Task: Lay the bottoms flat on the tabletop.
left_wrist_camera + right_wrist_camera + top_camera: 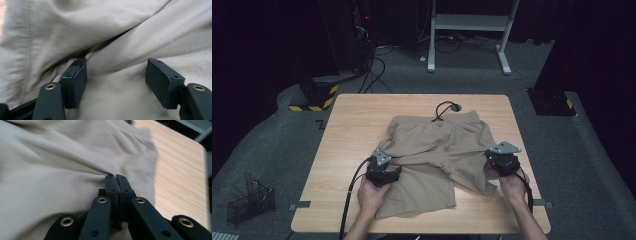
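A pair of beige cotton shorts (432, 150) lies crumpled on the light wooden table (352, 125), a little to the right of its middle, with the waistband toward the far edge and the two legs toward the person. A thin black drawstring (443, 109) comes out from the waistband and makes a loop on the bare wood just behind it. The left gripper (384, 172), black with a grey three-cornered plate on top, rests on the left leg of the shorts, and a black cable (349, 195) goes from it back along the person's forearm. In the left gripper view its jaws stand wide apart with the fabric (115, 30) lying between and below them; the pads (80, 80) do not press on the cloth. The right gripper (502, 161) is at the right edge of the shorts, near the right side of the table. In the right gripper view its jaws are pressed together and they pinch a fold of the beige fabric (62, 170), which makes wrinkles running out from the tips (116, 178). The wooden surface (180, 175) is seen just beside the cloth there.
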`<state>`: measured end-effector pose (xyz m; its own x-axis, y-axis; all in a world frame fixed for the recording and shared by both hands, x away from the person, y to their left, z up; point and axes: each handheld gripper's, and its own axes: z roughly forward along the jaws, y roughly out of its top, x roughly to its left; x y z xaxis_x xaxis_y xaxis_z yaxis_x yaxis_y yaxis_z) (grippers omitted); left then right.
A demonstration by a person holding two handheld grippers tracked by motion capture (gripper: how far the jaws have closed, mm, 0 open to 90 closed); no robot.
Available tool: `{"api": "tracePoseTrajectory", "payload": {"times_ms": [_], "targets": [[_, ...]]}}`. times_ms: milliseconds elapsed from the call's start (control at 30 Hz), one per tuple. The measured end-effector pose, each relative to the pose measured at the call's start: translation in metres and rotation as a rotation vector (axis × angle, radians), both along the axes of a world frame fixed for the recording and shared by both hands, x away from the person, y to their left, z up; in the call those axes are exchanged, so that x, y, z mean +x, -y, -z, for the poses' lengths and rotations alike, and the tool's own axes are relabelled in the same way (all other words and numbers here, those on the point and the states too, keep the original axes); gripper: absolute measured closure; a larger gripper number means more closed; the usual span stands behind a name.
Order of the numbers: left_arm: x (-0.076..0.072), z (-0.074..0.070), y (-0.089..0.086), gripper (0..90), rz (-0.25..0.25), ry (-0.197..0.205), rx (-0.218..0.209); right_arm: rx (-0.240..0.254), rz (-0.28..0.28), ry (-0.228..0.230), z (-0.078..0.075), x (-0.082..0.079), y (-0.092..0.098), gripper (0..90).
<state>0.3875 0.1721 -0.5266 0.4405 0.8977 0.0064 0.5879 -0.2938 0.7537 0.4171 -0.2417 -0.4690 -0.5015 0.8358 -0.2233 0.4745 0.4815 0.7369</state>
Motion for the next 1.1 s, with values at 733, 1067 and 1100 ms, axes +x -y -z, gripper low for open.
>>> {"api": "tracePoseTrajectory", "payload": {"times_ms": [733, 1067, 1100], "targets": [[0.0, 0.0, 0.0, 33.9, -0.001, 0.0, 0.001, 0.175, -0.098, -0.088, 0.026, -0.049, 0.004, 61.2], [0.0, 0.0, 0.0, 33.6, -0.002, 0.001, 0.003, 0.129, -0.083, -0.067, 0.018, 0.012, -0.053, 54.8], [0.0, 0.0, 0.0, 33.6, -0.002, 0.0, 0.002, 0.11, -0.082, -0.087, 0.023, 0.016, -0.058, 55.1]]}}
